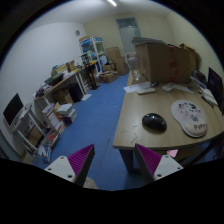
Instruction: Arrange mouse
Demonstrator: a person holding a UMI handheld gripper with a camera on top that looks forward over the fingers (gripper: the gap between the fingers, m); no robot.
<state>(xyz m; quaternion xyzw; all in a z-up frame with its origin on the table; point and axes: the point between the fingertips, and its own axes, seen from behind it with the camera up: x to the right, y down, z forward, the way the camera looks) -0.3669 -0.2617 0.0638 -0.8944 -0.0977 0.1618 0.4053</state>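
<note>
A black mouse (pixel 154 122) lies on a light wooden desk (pixel 140 108), near its front corner. To its right rests a white oval mouse pad (pixel 190 117) with a faint pattern. My gripper (pixel 113 160) hovers well short of the desk, above the blue floor, with the mouse beyond and to the right of the fingers. Its purple-padded fingers (pixel 148 158) stand wide apart and nothing is between them.
A large cardboard box (pixel 165 62) stands on the back of the desk, with papers (pixel 140 88) beside it. A dark monitor edge (pixel 215 88) shows at the desk's right. Cluttered shelves and desks (pixel 55 95) line the left wall across blue floor (pixel 90 120).
</note>
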